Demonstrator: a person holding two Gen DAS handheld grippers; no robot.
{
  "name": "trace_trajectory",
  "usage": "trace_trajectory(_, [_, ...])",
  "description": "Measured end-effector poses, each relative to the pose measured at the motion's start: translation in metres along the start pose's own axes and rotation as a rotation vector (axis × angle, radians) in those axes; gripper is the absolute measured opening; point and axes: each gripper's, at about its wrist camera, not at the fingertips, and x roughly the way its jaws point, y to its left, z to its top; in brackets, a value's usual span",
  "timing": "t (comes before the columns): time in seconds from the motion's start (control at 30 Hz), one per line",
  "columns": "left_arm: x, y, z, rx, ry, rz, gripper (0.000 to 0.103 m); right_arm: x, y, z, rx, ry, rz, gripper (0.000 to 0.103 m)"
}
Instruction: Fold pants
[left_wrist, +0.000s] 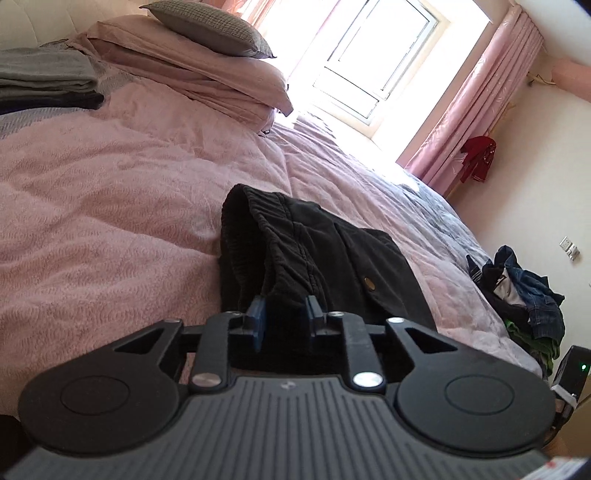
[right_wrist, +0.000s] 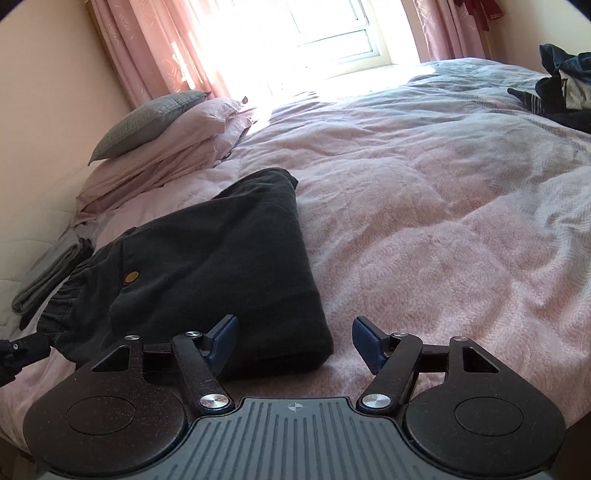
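The black pants (right_wrist: 207, 266) are lying folded on the pink bed cover (right_wrist: 424, 229). The left gripper (left_wrist: 284, 314) is pinching the waistband end narrowly, probably to neaten it; the right gripper (right_wrist: 291, 338) is standing wide, holding nothing, straddling the near corner

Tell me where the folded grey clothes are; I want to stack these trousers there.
The folded grey clothes lie at the far left of the left wrist view, on the pink bedspread beside the pink pillows.
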Motion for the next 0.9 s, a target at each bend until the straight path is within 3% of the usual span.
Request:
trace_trajectory(0.13, [0.01,0.008,0.007,-0.067,0.018,-0.01,0.025,0.002,0.003,0.0,0.0,0.003,0.017,0.063])
trace_trajectory(0.2, [0.017,0.01,0.005,-0.083,0.042,-0.017,0.021,0.001,0.006,0.001,-0.009,-0.002,0.022,0.062])
trace_trajectory(0.33, [0.01,0.003,0.005,-0.019,-0.017,0.0,0.011,0.001,0.006,0.005,-0.023,-0.016,0.022,0.059])
trace_trajectory(0.4, [0.008,0.005,0.005,0.011,-0.03,0.029,0.011,0.004,0.006,0.007,-0.034,-0.012,0.016,0.057])
trace_trajectory(0.53, [0.03,0.015,-0.011,0.039,0.024,0.108,0.013,0.024,0.009,0.003,-0.063,0.05,-0.012,0.057])
trace_trajectory(0.63, [0.022,0.004,-0.009,0.093,0.01,0.148,0.014,0.026,0.012,0.003,-0.059,0.055,-0.023,0.057])
trace_trajectory(0.77, [-0.009,-0.014,0.006,0.191,-0.068,0.203,0.012,0.003,0.02,0.007,-0.092,-0.012,-0.053,0.057])
trace_trajectory(0.9, [-0.013,-0.035,0.02,0.291,-0.114,0.173,0.012,-0.013,0.033,0.009,-0.157,-0.103,-0.057,0.057])
